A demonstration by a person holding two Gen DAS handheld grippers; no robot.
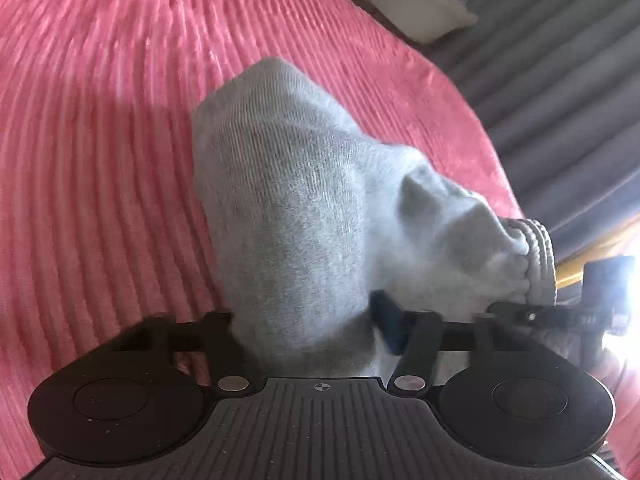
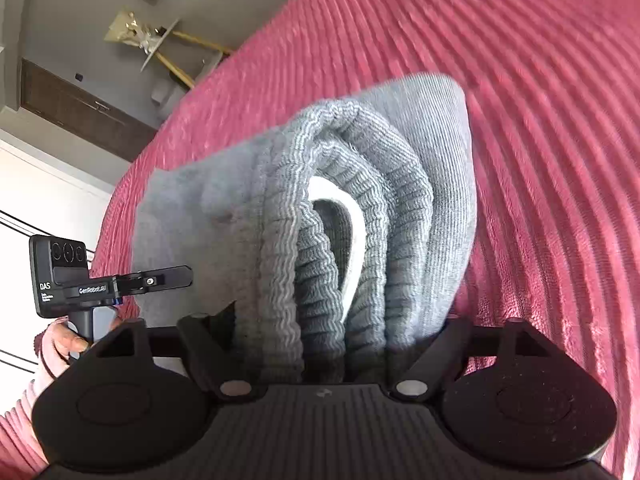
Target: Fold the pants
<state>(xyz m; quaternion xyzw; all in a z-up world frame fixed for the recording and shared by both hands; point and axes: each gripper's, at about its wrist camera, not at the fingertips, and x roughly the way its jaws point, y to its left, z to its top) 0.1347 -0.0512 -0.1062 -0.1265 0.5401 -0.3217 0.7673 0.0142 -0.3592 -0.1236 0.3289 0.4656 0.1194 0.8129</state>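
The grey sweatpants (image 1: pixel 296 216) are bunched up and lifted over the pink ribbed bedspread (image 1: pixel 100 140). My left gripper (image 1: pixel 320 336) is shut on the grey cloth, which covers its fingertips. In the right wrist view the ribbed waistband (image 2: pixel 320 248) of the pants, with a white inner label, fills the space between the fingers. My right gripper (image 2: pixel 324 344) is shut on that waistband. The left gripper (image 2: pixel 120 284) and the hand holding it show at the left of the right wrist view. The right gripper (image 1: pixel 560 312) shows at the waistband in the left wrist view.
The pink bedspread (image 2: pixel 540 120) spreads under both grippers. Grey curtains (image 1: pixel 560 80) and a white cushion (image 1: pixel 420 4) lie past the bed's edge. A dark wooden cabinet (image 2: pixel 76 108) and a gold-legged table (image 2: pixel 168 48) stand beyond the bed.
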